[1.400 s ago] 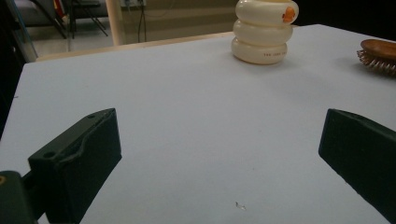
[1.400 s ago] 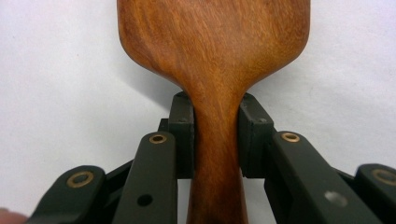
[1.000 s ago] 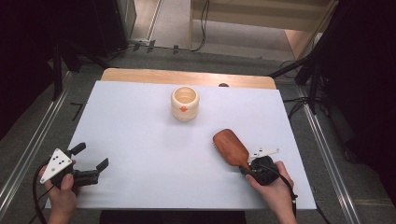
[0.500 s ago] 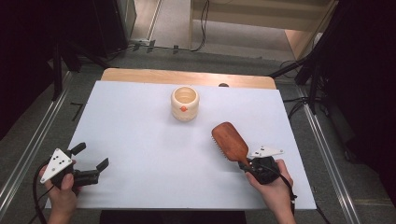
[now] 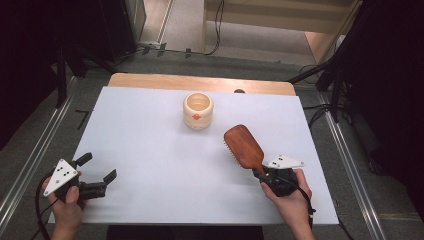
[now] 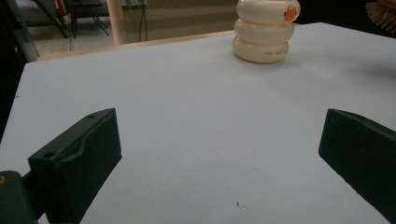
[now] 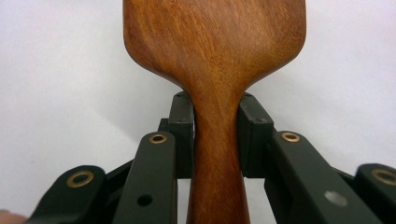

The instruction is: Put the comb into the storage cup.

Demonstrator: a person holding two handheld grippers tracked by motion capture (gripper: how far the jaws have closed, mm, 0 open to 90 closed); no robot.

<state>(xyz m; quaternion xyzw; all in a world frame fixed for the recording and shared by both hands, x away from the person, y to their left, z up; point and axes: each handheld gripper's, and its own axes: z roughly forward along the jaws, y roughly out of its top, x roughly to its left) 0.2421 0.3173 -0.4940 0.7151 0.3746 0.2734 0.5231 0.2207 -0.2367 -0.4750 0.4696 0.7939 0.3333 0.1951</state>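
Reddish-brown wooden hairbrush (image 5: 244, 146), smooth oval back, bristles along one edge, narrow handle clamped between the right gripper (image 7: 216, 140) fingers, left gripper (image 5: 96, 175) spread wide, holding nothing

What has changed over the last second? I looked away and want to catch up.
The wooden hairbrush, clamped at its handle by the right gripper, has swung farther up the table toward the cream cup. The grip is unchanged. The left gripper stayed put with its jaws open, and the cup has not moved.
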